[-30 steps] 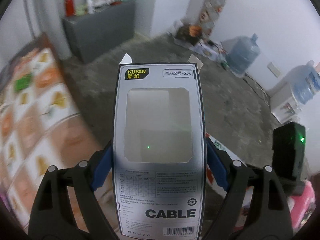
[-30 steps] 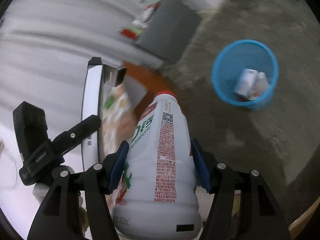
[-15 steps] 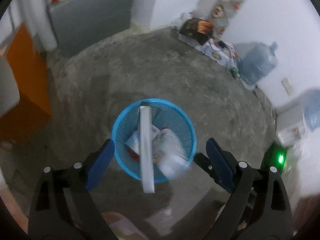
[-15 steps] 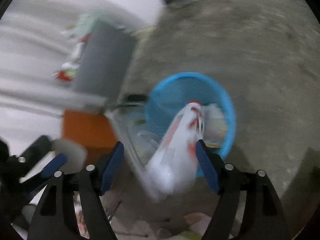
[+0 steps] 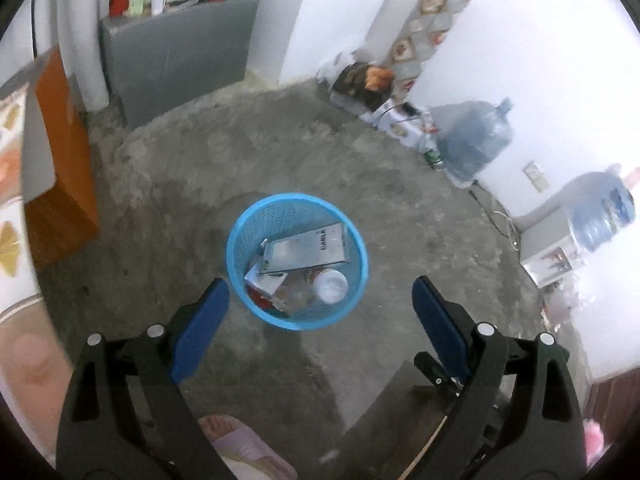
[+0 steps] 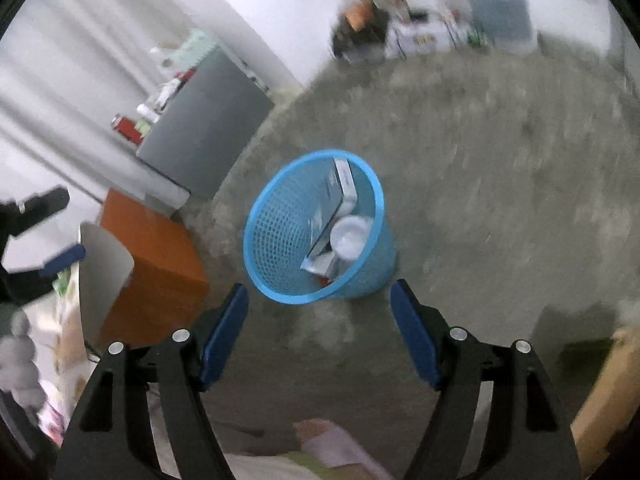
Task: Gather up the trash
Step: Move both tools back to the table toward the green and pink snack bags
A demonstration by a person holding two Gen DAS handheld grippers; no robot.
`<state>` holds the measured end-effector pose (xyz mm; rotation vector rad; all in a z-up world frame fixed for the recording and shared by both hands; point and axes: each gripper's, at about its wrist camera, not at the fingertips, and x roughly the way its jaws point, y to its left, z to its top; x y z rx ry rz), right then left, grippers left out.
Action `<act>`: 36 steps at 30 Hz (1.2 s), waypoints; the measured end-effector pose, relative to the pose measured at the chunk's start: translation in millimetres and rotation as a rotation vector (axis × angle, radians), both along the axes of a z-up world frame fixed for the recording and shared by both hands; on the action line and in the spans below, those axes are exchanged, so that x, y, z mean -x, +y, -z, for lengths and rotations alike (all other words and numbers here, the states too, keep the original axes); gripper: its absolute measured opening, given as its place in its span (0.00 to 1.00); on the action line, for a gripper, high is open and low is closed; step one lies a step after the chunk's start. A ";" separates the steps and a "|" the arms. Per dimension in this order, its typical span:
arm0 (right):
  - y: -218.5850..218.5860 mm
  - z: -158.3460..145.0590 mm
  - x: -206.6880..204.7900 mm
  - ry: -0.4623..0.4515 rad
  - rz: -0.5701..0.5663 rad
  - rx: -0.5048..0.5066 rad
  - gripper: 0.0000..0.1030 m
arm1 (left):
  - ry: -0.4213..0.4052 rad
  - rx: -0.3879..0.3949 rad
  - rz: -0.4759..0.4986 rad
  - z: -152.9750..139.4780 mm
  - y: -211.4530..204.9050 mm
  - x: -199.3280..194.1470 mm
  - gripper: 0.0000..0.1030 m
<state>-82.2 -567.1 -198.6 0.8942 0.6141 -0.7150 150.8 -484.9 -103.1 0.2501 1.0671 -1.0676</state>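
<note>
A blue mesh waste basket [image 5: 240, 240] stands on the concrete floor, seen from above; it also shows in the right wrist view [image 6: 280, 236]. Inside lie the grey cable box [image 5: 306, 249], the white bottle with its base up [image 5: 330, 286] and other packaging. The box [image 6: 340, 192] and the bottle [image 6: 352, 236] show in the right wrist view too. My left gripper [image 5: 320, 304] is open and empty above the basket's near side. My right gripper [image 6: 320, 308] is open and empty above the basket's near rim.
An orange cabinet [image 5: 60, 176] stands left of the basket. A grey cabinet [image 5: 176, 52] with bottles on top stands at the far wall. Water jugs [image 5: 476, 140] and boxes line the right wall. A foot in a pink slipper [image 5: 240, 440] is below the left gripper.
Both grippers opened above the basket. The cable box left the left gripper and the bottle left the right gripper; both now lie in the basket.
</note>
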 end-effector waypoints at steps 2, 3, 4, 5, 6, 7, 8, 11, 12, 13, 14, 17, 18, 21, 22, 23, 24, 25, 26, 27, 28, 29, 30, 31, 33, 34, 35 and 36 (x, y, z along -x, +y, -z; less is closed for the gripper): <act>15.3 -24.6 1.2 0.010 -0.005 0.092 0.74 | -0.018 0.035 0.015 -17.3 21.0 9.7 0.86; 22.2 -35.7 1.2 0.004 -0.008 0.132 0.80 | -0.028 0.052 0.018 -24.4 30.2 13.9 0.86; 30.4 -50.8 1.1 -0.002 -0.011 0.185 0.85 | -0.040 0.068 0.017 -32.0 40.6 18.0 0.86; 37.3 -62.1 0.5 -0.004 -0.008 0.225 0.87 | -0.057 0.084 0.015 -39.4 51.7 22.6 0.86; 47.4 -77.4 0.7 -0.014 -0.004 0.282 0.90 | -0.082 0.104 0.009 -49.2 67.5 29.2 0.86; 55.3 -89.2 1.7 -0.025 -0.004 0.322 0.93 | -0.099 0.118 0.000 -56.2 80.3 33.8 0.86; 62.2 -101.6 0.8 -0.036 -0.005 0.357 0.94 | -0.114 0.131 -0.014 -63.5 92.4 37.6 0.86; 85.2 -136.1 -5.3 -0.081 -0.049 0.437 0.94 | -0.140 0.177 -0.076 -84.3 140.7 46.8 0.86; 94.1 -147.1 -7.2 -0.105 -0.081 0.457 0.94 | -0.150 0.198 -0.102 -91.5 162.7 50.3 0.86; 100.8 -154.3 -8.9 -0.121 -0.105 0.469 0.94 | -0.157 0.213 -0.118 -95.3 176.7 52.9 0.86; 108.1 -161.2 -10.0 -0.137 -0.135 0.482 0.94 | -0.171 0.237 -0.146 -101.2 198.0 56.0 0.86; 137.5 -187.6 -14.7 -0.199 -0.209 0.528 0.94 | -0.210 0.270 -0.221 -116.2 250.5 58.8 0.86; 142.5 -191.8 -16.4 -0.211 -0.222 0.537 0.94 | -0.221 0.280 -0.248 -120.5 265.6 60.3 0.86; 173.4 -211.1 -23.8 -0.261 -0.298 0.557 0.94 | -0.256 0.306 -0.330 -133.3 315.8 62.8 0.86; 182.5 -214.8 -25.4 -0.272 -0.318 0.557 0.94 | -0.265 0.313 -0.351 -136.0 329.9 64.2 0.86; 191.8 -217.6 -27.9 -0.284 -0.338 0.557 0.94 | -0.273 0.318 -0.374 -138.6 344.9 65.1 0.86; 201.2 -221.0 -30.7 -0.295 -0.363 0.557 0.94 | -0.284 0.321 -0.404 -141.4 362.6 66.7 0.86; 211.7 -224.8 -35.2 -0.306 -0.393 0.560 0.94 | -0.294 0.324 -0.428 -143.9 377.8 68.2 0.86; 220.7 -228.2 -39.1 -0.315 -0.416 0.560 0.94 | -0.304 0.329 -0.452 -145.7 393.1 70.0 0.86; 229.7 -230.6 -43.4 -0.323 -0.447 0.553 0.94 | -0.317 0.333 -0.482 -147.4 410.6 72.7 0.86; 237.6 -232.4 -47.0 -0.327 -0.473 0.545 0.94 | -0.328 0.337 -0.508 -148.8 426.0 74.8 0.86; 244.9 -233.2 -49.7 -0.329 -0.490 0.538 0.94 | -0.336 0.342 -0.532 -149.7 439.7 76.3 0.86; 250.6 -232.8 -51.3 -0.333 -0.506 0.527 0.94 | -0.344 0.347 -0.566 -151.5 456.5 77.6 0.86; 254.2 -232.3 -53.8 -0.340 -0.526 0.503 0.94 | -0.354 0.351 -0.603 -153.5 473.3 78.9 0.86; 258.5 -229.9 -59.3 -0.348 -0.557 0.445 0.94 | -0.383 0.356 -0.668 -157.9 503.4 84.3 0.86; 261.2 -228.3 -64.8 -0.357 -0.580 0.391 0.94 | -0.404 0.354 -0.708 -159.7 520.3 88.3 0.86; 262.1 -226.2 -69.5 -0.364 -0.598 0.348 0.94 | -0.417 0.350 -0.736 -160.7 530.7 90.0 0.86; 263.9 -224.6 -74.8 -0.370 -0.616 0.304 0.94 | -0.431 0.346 -0.777 -160.7 547.7 93.3 0.86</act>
